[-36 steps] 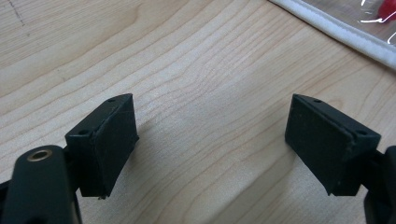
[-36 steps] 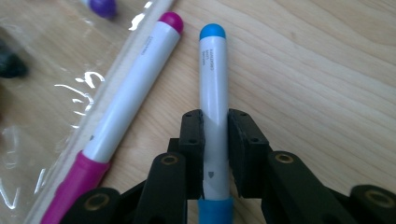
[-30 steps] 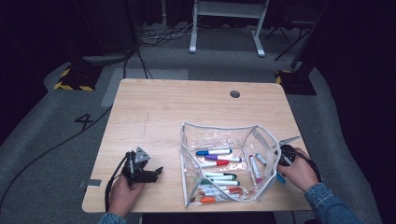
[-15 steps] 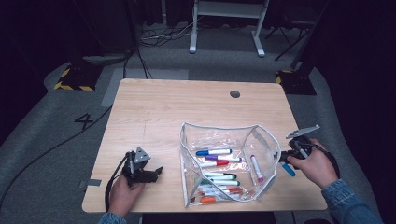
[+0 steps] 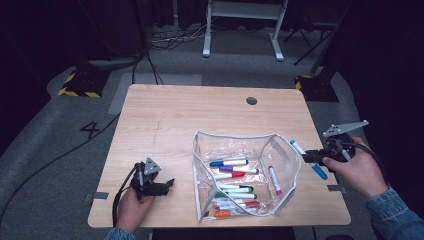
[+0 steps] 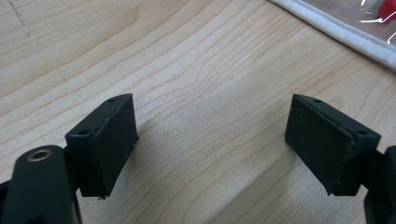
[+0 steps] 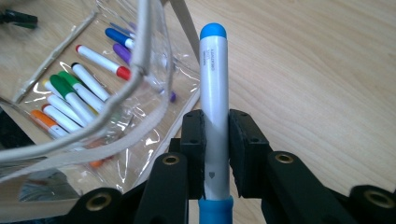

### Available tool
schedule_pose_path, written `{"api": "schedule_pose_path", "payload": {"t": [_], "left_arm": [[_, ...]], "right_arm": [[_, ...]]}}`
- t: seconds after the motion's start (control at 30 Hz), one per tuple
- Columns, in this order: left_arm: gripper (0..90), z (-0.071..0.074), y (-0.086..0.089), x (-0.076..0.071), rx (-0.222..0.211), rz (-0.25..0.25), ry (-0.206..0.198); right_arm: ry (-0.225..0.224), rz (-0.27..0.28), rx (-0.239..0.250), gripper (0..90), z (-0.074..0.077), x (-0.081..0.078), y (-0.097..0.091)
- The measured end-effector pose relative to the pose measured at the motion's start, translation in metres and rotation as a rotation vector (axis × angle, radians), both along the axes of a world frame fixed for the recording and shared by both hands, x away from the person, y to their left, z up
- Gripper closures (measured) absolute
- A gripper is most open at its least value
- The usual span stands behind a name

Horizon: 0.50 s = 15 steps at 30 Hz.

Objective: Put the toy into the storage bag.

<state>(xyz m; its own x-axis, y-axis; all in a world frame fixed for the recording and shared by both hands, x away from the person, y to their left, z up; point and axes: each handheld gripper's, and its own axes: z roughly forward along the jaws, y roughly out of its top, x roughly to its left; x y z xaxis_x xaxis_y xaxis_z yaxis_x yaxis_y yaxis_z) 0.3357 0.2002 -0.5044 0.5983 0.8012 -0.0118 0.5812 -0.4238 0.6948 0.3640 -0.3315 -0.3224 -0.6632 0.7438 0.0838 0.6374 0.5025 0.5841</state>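
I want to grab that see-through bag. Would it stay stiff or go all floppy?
The bag looks like thin clear plastic and its walls already bow and crease, so it would probably sag. The markers lying loose inside would likely slide together, making it bottom-heavy.

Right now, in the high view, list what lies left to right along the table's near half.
Left gripper → clear pouch of markers → blue marker → right gripper pinching it.

Both hands holding grippers at the desk's near edge.
Left gripper (image 5: 170, 183) is resting low, jaws gaping; right gripper (image 5: 306, 157) is hovering past the right edge, jaws clamping.
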Motion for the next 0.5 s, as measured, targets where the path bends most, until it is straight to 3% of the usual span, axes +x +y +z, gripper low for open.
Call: {"api": "schedule_pose_path", "payload": {"t": [0.27, 0.5], "left_arm": [[17.2, 0.0, 0.0, 0.0, 0.001, 0.0, 0.0], [17.2, 0.0, 0.0, 0.0, 0.0, 0.0, -0.001]], "right_arm": [[-0.057, 0.047, 0.022, 76.9, 0.035, -0.008, 0.011], [-0.087, 0.127, 0.029, 76.8, 0.055, -0.016, 0.034]]}}
